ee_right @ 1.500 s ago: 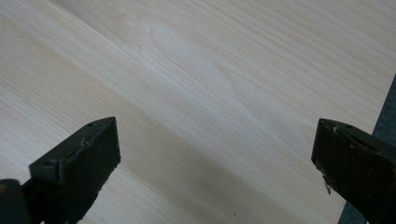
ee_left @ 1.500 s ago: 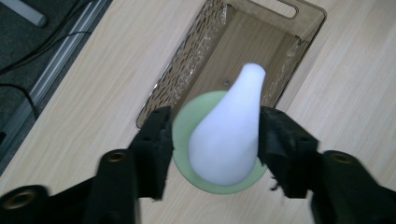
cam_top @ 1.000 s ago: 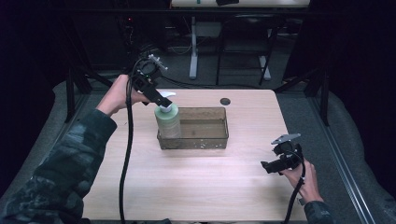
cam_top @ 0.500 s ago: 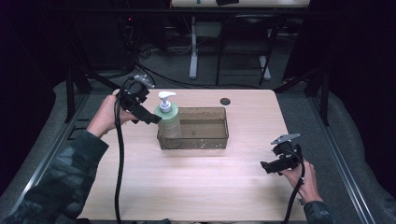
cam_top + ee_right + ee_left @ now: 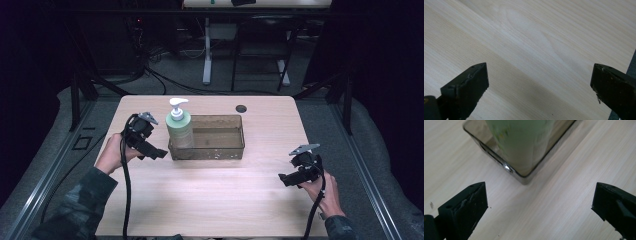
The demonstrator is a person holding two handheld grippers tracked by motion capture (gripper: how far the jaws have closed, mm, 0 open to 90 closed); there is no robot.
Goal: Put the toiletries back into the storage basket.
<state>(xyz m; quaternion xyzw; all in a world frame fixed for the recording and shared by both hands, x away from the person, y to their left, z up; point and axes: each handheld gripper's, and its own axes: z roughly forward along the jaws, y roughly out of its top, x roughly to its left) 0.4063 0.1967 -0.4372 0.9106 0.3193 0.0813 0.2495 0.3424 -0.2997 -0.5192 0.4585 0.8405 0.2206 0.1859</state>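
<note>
Landmark: smoked clear bin [image 5: 218, 150], standing at the middle of the wooden table [image 5: 210, 200].
Task item: green pump bottle [image 5: 179, 131], upright inside the bin at its left end, close against the end wall; white pump head above the rim.
Left gripper [image 5: 156, 153]: just off the bin's left end, low over the table, pointing toward the bin.
Left jaws: spread wide, nothing between them; they have just been opening. In the left gripper view [image 5: 539, 213] only bare wood lies between them, with the bin's corner and the bottle beyond.
Right gripper [image 5: 286, 179]: well apart from the bin, toward its near right, low over the table.
Right jaws: spread wide and empty; the right gripper view [image 5: 539, 92] has table grain between them.
Bottle contact: none; both grippers are clear of it.
Judgement, status: the bottle appears placed and released.
Risk one: the left gripper sits near the bin's corner; a careless sweep could nudge the bin and rock the tall bottle.
Risk two: the bottle is tall against the bin's low wall; a knock to the pump head could tip it over the rim.
Risk three: the trailing cable [image 5: 123, 195] could snag the table edge during withdrawal.
Markings: the bottle label is blurred; no brand or writing can be read.
Other: dark round spot [image 5: 241, 108] on the table behind the bin.
</note>
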